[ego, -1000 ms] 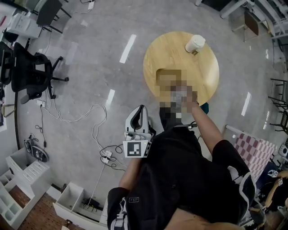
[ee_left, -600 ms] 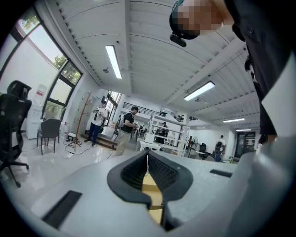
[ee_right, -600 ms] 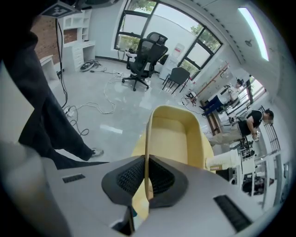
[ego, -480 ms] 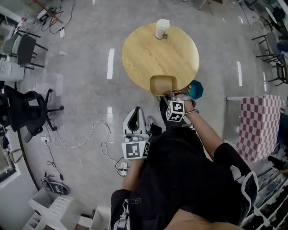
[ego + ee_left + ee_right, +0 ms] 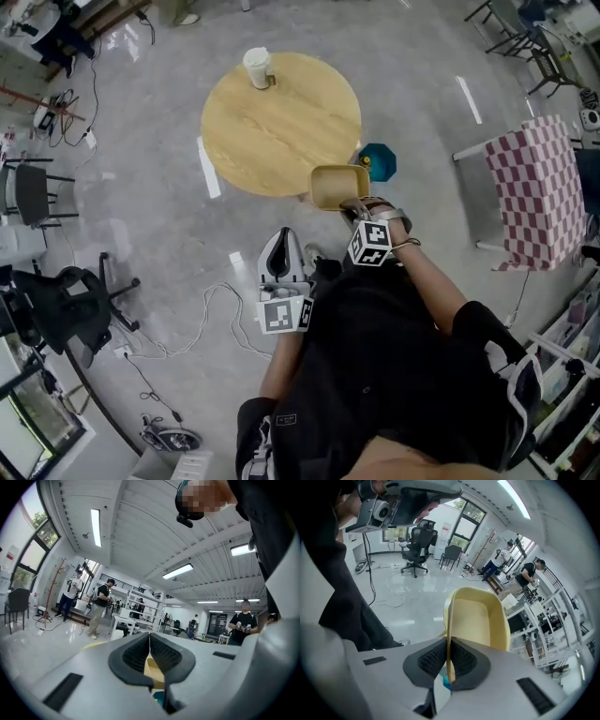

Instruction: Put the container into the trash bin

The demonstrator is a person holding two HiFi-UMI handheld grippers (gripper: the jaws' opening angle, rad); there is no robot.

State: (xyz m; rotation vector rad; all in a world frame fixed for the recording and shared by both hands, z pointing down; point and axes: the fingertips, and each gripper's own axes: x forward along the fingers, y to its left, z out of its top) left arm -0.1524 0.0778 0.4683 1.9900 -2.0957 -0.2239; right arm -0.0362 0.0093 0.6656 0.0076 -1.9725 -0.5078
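In the head view a yellow rectangular container (image 5: 337, 185) hangs in the air just off the near edge of the round wooden table (image 5: 281, 117). My right gripper (image 5: 350, 201) is shut on its near wall. The right gripper view shows that thin wall pinched between the pads (image 5: 449, 657), with the container (image 5: 477, 620) standing up beyond them. A teal bin (image 5: 379, 161) sits on the floor right beside the container, partly hidden by it. My left gripper (image 5: 292, 228) is held near the person's body, shut and empty, its pads (image 5: 150, 651) touching.
A white paper cup (image 5: 257, 67) stands at the table's far edge. At the right is a red-checked cloth over a frame (image 5: 536, 183). Cables (image 5: 202, 314) trail on the floor at the left, near an office chair (image 5: 66, 314). People stand in the distance.
The right gripper has lifted the yellow container off the table and carried it past the near edge, next to the teal bin. The left gripper stays close to the body.
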